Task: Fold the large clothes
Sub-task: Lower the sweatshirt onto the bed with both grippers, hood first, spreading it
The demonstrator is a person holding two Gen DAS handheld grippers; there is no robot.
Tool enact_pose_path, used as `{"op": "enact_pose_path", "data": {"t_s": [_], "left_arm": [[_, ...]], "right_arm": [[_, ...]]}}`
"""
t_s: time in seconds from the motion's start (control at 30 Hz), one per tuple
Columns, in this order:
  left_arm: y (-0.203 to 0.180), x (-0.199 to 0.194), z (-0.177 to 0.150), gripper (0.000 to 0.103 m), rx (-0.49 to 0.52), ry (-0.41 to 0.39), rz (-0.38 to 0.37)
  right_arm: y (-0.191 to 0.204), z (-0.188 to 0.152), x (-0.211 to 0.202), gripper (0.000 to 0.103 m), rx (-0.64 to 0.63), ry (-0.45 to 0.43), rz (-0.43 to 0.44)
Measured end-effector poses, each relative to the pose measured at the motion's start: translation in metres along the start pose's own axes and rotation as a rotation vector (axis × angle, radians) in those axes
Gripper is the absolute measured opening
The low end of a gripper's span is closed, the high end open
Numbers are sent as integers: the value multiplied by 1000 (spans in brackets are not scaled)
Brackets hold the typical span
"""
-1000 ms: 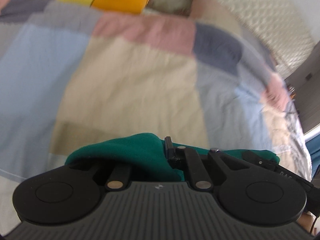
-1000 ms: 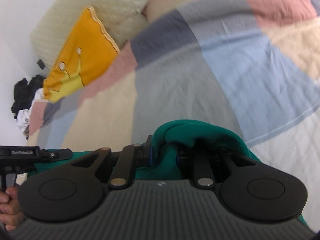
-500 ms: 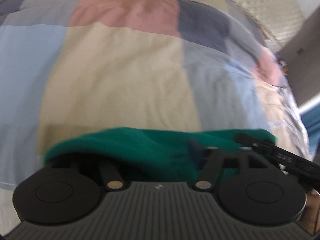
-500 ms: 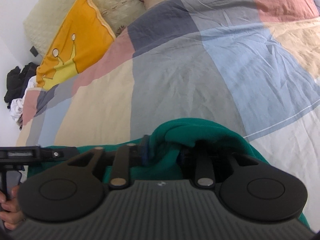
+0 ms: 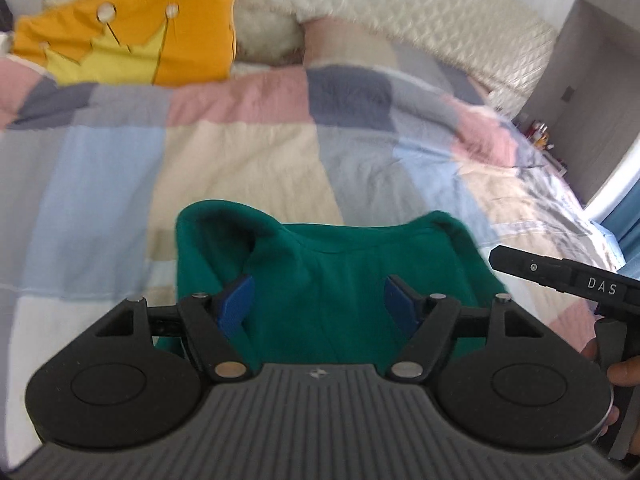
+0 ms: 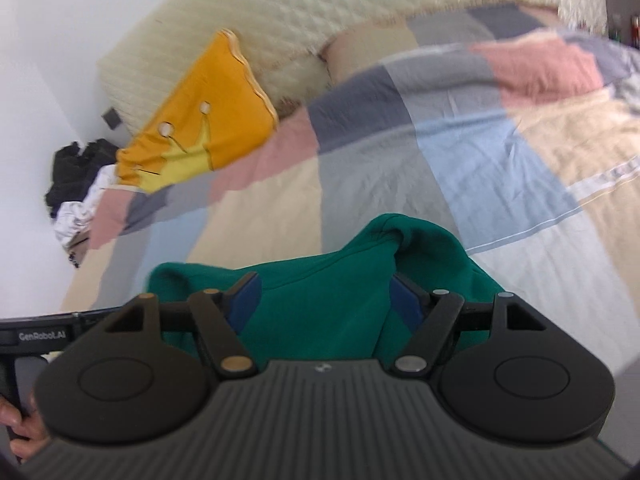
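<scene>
A dark green garment [image 5: 340, 264] lies folded in a thick bundle on the patchwork bedspread [image 5: 248, 160]. My left gripper [image 5: 320, 300] hovers over its near edge, its blue pads [image 5: 238, 300] wide apart and pressing on nothing. My right gripper [image 6: 326, 300] hangs above the garment [image 6: 320, 292] too. Its jaws are opening, and the green cloth shows in the gap below them without being pinched. Each view catches the other gripper's black body at its edge, with a hand on the handle.
An orange cushion with a yellow crown [image 5: 132, 40] leans on the quilted cream headboard [image 5: 440, 28]. A fluffy white pillow [image 5: 264, 36] sits beside it. Dark and white clothes [image 6: 76, 184] are piled off the bed's far corner. A doorway [image 5: 592, 100] is on the right.
Both grippers let go of the green garment, opened wide and rose away from it. The garment now lies on the bedspread on its own.
</scene>
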State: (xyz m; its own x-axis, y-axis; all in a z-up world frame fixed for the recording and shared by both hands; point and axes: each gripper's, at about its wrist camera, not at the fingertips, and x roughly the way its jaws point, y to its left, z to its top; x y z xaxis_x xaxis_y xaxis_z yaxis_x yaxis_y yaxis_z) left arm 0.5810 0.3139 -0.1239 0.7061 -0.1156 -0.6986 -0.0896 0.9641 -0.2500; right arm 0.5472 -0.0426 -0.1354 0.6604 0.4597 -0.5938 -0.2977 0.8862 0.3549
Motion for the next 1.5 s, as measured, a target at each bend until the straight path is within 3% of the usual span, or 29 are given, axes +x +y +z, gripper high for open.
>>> {"op": "enact_pose_path", "data": {"t_s": [0.2,0.4,0.6,0.8,1.1,1.3,1.5], "left_arm": [[-38,-111,-40,76,38,-98,39],[-81,-208,-103,76,57,-145,40],[-118,-288,-175,76,96,-191,36],[-135,-338,-239,76,105,-214,28],[-150,-360,-310,76,123,-193,2],[-153,-342,-336,76,117,-128,-39],[-150,-303,-339,76,107,-31,-65]], "right_arm": [[32,-20,-101,73,-77,-91,25],[47,-60,-195,73,-105,-141,41],[59,-106,-270,73,-137,-178,37],[75,-154,-315,73,-188,-205,26],[69,-218,-342,73,-156,-225,39],[61,-235,-342,73,-120,-240,54],[41,-243,-322,73,-65,-215,54]]}}
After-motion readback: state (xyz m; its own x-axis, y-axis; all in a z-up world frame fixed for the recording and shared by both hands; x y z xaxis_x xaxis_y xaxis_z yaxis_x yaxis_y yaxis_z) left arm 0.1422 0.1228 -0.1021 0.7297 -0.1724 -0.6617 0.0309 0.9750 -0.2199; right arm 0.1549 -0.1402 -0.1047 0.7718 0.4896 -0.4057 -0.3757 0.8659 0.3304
